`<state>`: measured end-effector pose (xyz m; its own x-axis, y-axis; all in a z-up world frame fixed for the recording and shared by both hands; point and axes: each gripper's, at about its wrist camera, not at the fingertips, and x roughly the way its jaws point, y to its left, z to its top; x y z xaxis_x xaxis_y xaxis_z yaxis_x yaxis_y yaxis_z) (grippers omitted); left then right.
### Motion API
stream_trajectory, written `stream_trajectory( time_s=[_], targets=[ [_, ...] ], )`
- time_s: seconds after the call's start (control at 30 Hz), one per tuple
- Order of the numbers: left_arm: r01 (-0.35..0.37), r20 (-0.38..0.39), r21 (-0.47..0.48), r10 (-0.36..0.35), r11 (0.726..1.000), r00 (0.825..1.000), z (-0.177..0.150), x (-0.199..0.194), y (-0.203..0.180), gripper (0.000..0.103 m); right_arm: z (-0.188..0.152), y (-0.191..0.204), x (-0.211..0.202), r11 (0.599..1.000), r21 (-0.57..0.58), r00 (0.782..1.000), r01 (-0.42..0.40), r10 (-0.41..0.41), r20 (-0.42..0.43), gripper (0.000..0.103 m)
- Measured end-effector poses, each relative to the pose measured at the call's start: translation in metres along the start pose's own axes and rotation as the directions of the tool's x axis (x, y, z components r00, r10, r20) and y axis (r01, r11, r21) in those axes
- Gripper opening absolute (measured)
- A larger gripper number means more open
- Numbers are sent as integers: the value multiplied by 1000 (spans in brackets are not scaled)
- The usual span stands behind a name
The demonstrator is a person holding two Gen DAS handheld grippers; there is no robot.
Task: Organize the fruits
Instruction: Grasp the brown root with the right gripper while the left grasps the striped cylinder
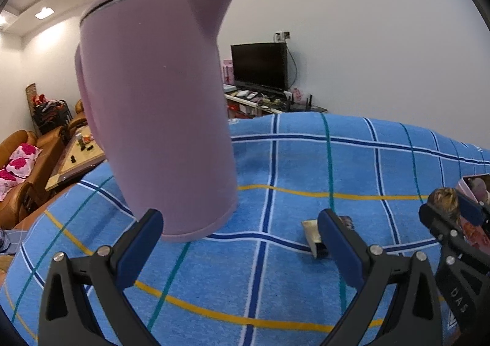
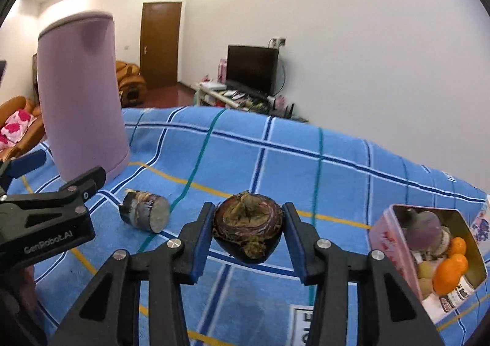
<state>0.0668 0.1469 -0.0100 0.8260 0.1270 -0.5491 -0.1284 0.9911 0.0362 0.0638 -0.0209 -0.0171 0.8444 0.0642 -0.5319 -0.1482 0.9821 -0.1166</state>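
Observation:
A dark brown round fruit (image 2: 247, 228) with a dried leafy top sits between the blue pads of my right gripper (image 2: 248, 208), which is shut on it low over the blue checked cloth (image 2: 306, 168). The left wrist view shows the same fruit (image 1: 444, 197) at the far right. To the right stands an open pink tin (image 2: 386, 232) holding oranges (image 2: 450, 272) and other pieces. My left gripper (image 1: 240, 217) is open over the cloth with nothing between its fingers, just right of a lilac jug (image 1: 159, 119).
The tall lilac jug (image 2: 82, 101) stands at the left of the cloth. A short grey cylinder (image 2: 145, 214) lies on its side between the grippers. Beyond the table are a TV (image 2: 251, 69), sofas and a door.

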Motion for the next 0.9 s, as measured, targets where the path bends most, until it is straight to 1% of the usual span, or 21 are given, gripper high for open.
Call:
stream_trajectory(
  time_s=[0.07,0.13,0.23,0.27,0.33,0.4,0.5,0.57,0.6,0.67,0.7,0.8,0.9],
  targets=[
    [25,-17,-14,-25,1000,1000,0,1,2,103,-1,-5,-3,1000,15,1000,-3,3,5,46],
    [32,-27,-43,-33,999,999,0,3,8,103,-3,-10,-7,999,34,1000,-4,4,7,46],
    [37,-48,-130,-44,991,998,-1,7,23,101,-5,-15,-9,998,55,1000,-8,8,9,46],
    [50,-60,-160,-60,986,996,-2,8,27,100,-5,-14,-8,998,57,1000,-10,9,10,46],
    [77,-83,-182,-93,980,992,-2,9,27,95,-5,-12,-6,998,57,1000,-14,13,13,46],
    [89,-86,-163,-104,983,991,0,6,19,95,-6,-12,-7,998,58,1000,-20,19,20,46],
    [108,-90,-66,-114,992,989,8,-2,-9,95,-7,-15,-10,997,65,999,-32,31,23,46],
    [105,-111,-1,-105,994,988,14,0,-29,95,-8,-18,-10,996,76,999,-39,37,21,46],
    [99,-125,11,-96,995,987,16,4,-35,95,-8,-20,-10,996,86,999,-41,39,18,46],
    [70,-160,15,-67,997,985,17,15,-43,95,-9,-25,-9,994,103,999,-43,42,12,46],
    [58,-176,14,-55,998,983,16,20,-45,93,-9,-27,-9,992,114,999,-45,45,7,46],
    [58,-219,4,-56,998,974,10,31,-50,91,-9,-32,-6,989,137,998,-55,56,-7,46],
    [50,-229,25,-43,998,972,4,38,-57,87,-10,-35,-3,986,155,998,-63,67,-22,46]
  ],
)
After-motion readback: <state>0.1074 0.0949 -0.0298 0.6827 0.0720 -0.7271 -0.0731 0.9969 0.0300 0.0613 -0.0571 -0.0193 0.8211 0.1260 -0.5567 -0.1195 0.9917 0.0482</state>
